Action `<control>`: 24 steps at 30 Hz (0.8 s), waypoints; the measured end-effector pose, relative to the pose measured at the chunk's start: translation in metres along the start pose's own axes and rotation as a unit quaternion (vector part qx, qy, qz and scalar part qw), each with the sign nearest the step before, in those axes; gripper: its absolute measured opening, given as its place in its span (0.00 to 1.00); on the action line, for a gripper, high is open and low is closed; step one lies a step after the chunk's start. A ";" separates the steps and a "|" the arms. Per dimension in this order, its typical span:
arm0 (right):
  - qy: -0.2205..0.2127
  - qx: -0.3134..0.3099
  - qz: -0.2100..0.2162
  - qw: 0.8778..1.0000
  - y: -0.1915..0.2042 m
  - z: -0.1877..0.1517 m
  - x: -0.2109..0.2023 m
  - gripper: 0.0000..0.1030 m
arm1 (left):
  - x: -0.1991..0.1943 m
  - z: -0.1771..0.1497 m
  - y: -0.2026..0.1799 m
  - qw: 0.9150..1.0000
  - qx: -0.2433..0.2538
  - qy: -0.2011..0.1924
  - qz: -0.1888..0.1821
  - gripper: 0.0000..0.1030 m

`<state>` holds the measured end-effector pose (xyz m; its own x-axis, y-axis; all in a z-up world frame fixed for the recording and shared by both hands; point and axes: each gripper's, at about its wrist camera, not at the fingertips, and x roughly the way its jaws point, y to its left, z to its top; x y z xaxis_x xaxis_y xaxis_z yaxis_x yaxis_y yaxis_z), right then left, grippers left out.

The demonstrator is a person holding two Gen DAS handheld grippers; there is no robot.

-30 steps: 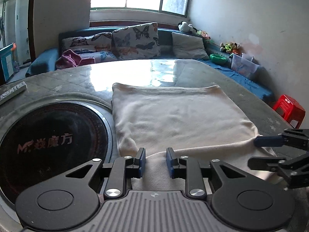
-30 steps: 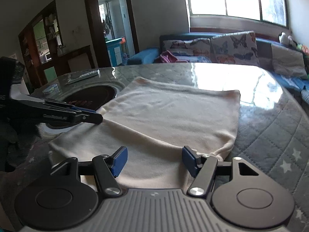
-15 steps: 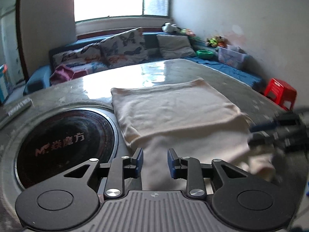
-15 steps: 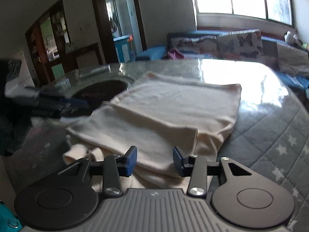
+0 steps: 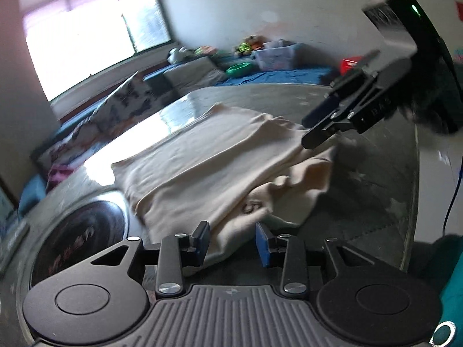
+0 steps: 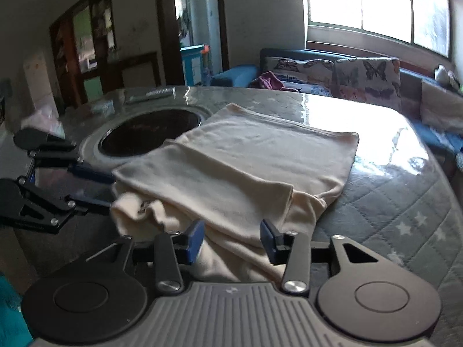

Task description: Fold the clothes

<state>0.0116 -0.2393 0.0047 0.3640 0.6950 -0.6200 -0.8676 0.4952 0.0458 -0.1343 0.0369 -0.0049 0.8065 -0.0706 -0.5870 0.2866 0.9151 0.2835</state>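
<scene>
The garment [image 6: 246, 159] lies on the table [image 6: 390, 202], right of the inset cooktop [image 6: 150, 133]

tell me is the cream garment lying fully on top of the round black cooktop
No, in the right wrist view the cream garment lies on the table beside the round black cooktop, at most touching its rim.

A cream-coloured soft knit garment [image 6: 249, 159] lies on the glossy grey table, partly folded: a smooth upper layer is doubled over a rumpled lower layer that bunches at the near edge. Its far-left corner rests beside the round black inset cooktop.
</scene>
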 end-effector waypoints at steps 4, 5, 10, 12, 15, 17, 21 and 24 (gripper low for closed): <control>0.013 -0.041 -0.011 0.999 0.008 -0.005 -0.007 0.55 | 0.008 -0.002 -0.009 1.000 0.030 -0.004 -0.007 0.37; 0.016 -0.050 -0.014 0.999 0.009 -0.007 -0.008 0.58 | 0.008 -0.003 -0.012 0.999 0.035 -0.005 -0.008 0.38; 0.026 -0.109 -0.021 0.993 0.021 -0.015 -0.012 0.73 | 0.013 -0.007 -0.018 0.998 0.066 -0.017 -0.005 0.37; 0.026 -0.132 -0.021 0.991 0.026 -0.017 -0.011 0.76 | 0.014 -0.006 -0.017 0.998 0.067 -0.022 -0.006 0.38; 0.023 -0.172 -0.026 0.984 0.034 -0.021 -0.009 0.79 | 0.016 -0.002 -0.012 0.998 0.053 -0.028 -0.012 0.25; 0.018 -0.191 -0.028 0.981 0.038 -0.022 -0.006 0.80 | 0.016 0.003 -0.006 0.999 0.038 -0.031 -0.018 0.14; 0.005 -0.210 -0.033 0.977 0.043 -0.022 0.001 0.80 | 0.017 0.016 0.015 0.999 -0.013 -0.042 -0.027 0.10; -0.005 -0.213 -0.037 0.976 0.042 -0.019 0.009 0.72 | 0.021 0.027 0.031 0.997 -0.049 -0.046 -0.031 0.09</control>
<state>-0.0281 -0.2224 -0.0139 0.4319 0.6719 -0.6017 -0.9005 0.2833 -0.3300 -0.0946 0.0529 0.0126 0.8344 -0.1606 -0.5272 0.2893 0.9418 0.1710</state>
